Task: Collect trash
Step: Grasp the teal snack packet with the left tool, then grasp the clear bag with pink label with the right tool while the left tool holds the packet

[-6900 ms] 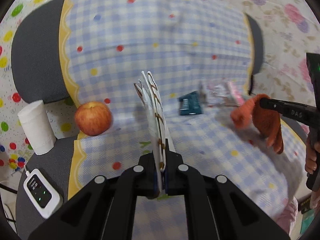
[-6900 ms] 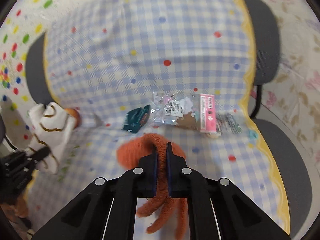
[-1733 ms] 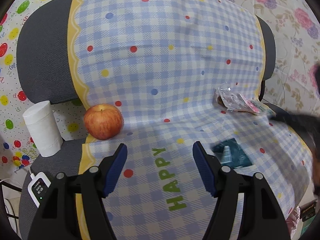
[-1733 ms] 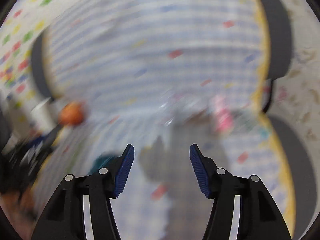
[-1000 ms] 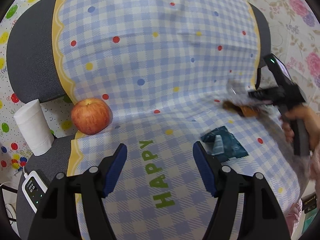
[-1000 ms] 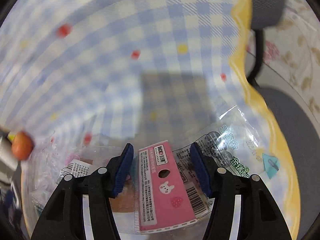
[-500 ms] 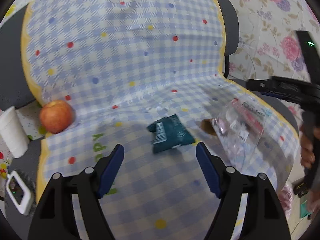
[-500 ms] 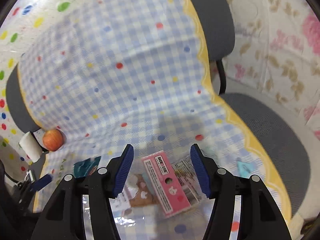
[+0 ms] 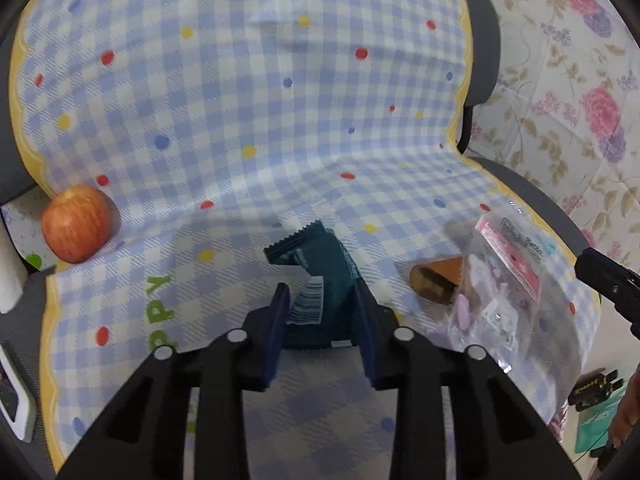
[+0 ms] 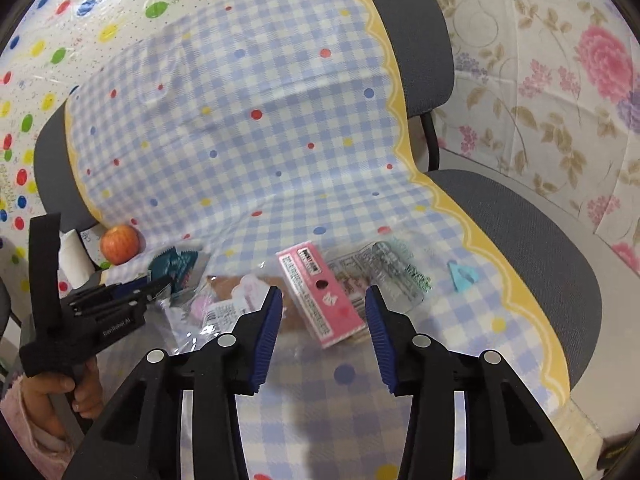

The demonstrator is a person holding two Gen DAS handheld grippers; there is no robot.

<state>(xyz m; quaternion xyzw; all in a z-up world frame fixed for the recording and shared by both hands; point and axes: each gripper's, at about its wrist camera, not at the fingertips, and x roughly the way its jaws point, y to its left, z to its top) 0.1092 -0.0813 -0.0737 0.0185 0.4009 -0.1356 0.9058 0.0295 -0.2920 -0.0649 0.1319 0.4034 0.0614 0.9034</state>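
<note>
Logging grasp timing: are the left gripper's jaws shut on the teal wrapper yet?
No, open. The left gripper straddles the teal wrapper, with a gap visible beside each jaw.

A grey chair [image 10: 516, 232] fills the scene, its back [image 10: 412, 40] and seat draped with a blue-and-white checked cloth [image 10: 256, 120] edged in yellow and dotted in colours. To the chair's right hangs a floral sheet [image 10: 560, 80]; behind its back, to the left, a polka-dot sheet [image 10: 48, 48].
</note>
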